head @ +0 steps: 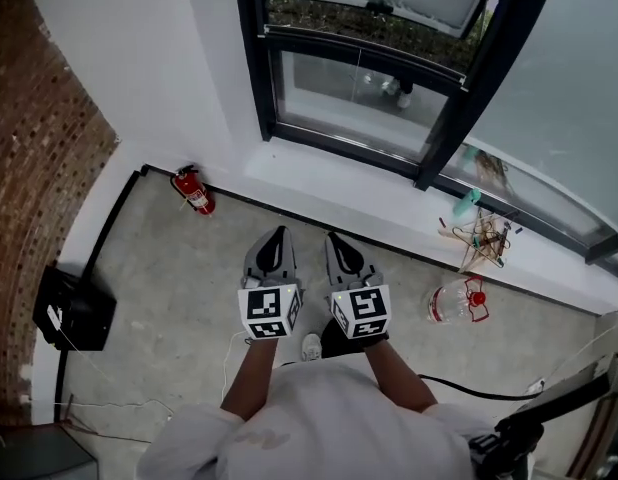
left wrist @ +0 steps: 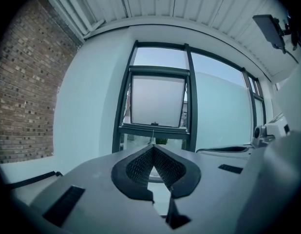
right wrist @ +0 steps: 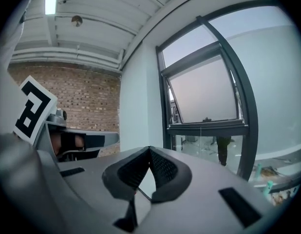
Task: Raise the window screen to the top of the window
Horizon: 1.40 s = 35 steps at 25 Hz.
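The dark-framed window (head: 349, 50) is set in the white wall ahead, above a low white ledge. In its upper part sits a pale panel (left wrist: 157, 100) with a small handle (left wrist: 153, 124) on its lower edge and a thin cord hanging below. The right gripper view shows the same panel (right wrist: 204, 94) and handle (right wrist: 206, 119). My left gripper (head: 279, 230) and right gripper (head: 334, 236) are side by side over the floor, pointing at the window and well short of it. Both are shut with nothing between the pads; the left gripper (left wrist: 153, 146) and right gripper (right wrist: 149, 148) tips meet.
A red fire extinguisher (head: 194, 190) stands at the wall's foot on the left. A black box (head: 74, 308) sits by the brick wall (head: 29, 148). A plastic bottle (head: 455, 301) lies on the floor at right; sticks and clutter (head: 479, 233) rest on the ledge (head: 339, 193).
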Tool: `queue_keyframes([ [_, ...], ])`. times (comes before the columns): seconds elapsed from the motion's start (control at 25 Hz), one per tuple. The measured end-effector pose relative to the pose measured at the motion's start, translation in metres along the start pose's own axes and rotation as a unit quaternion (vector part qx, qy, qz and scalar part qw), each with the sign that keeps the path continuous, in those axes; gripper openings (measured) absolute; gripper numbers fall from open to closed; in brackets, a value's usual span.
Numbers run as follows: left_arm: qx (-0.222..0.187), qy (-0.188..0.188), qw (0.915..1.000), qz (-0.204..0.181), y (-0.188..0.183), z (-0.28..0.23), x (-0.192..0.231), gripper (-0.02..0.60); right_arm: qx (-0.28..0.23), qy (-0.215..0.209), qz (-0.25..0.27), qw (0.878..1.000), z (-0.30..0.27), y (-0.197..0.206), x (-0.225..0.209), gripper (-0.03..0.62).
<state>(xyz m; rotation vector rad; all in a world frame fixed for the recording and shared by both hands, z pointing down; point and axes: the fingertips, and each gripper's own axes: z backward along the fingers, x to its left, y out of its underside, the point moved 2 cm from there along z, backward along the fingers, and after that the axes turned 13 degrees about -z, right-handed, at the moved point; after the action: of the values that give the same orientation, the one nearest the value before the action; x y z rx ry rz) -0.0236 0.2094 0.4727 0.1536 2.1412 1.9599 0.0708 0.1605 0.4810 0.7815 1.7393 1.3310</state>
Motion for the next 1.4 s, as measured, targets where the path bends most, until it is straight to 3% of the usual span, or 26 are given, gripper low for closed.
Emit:
queue_keyframes([
  [0.16,0.011,-0.006,0.9998,0.012,0.016,-0.053,0.018,0.000,-0.001,0.008,-0.004,1.000,-0.054,-0.006,-0.034,0.000],
  [0.4,0.016,0.023,0.9995,0.015,0.025,-0.179,0.043,0.000,-0.010,0.018,-0.006,1.000,-0.160,-0.021,-0.105,0.000],
  [0.64,-0.012,0.051,0.9984,-0.022,-0.021,-0.337,0.056,0.000,-0.047,0.032,-0.008,0.998,-0.274,-0.094,-0.199,0.000],
  [0.76,-0.031,0.098,0.9941,-0.036,-0.048,-0.410,0.050,0.000,-0.066,0.047,-0.009,0.997,-0.320,-0.129,-0.249,0.000],
  [1.0,-0.028,0.133,0.9894,-0.052,-0.055,-0.508,0.049,0.000,-0.057,0.078,-0.051,0.994,-0.380,-0.143,-0.318,0.000],
  [1.12,-0.019,0.164,0.9833,-0.077,-0.050,-0.541,0.049,0.000,-0.054,0.099,-0.059,0.992,-0.400,-0.142,-0.333,0.000],
  [1.24,-0.032,0.211,0.9714,-0.104,-0.055,-0.578,0.044,0.000,-0.058,0.139,-0.061,0.987,-0.418,-0.147,-0.358,0.000],
  [1.4,-0.040,0.240,0.9634,-0.112,-0.060,-0.620,0.052,0.000,-0.065,0.187,-0.057,0.979,-0.439,-0.160,-0.383,0.000],
])
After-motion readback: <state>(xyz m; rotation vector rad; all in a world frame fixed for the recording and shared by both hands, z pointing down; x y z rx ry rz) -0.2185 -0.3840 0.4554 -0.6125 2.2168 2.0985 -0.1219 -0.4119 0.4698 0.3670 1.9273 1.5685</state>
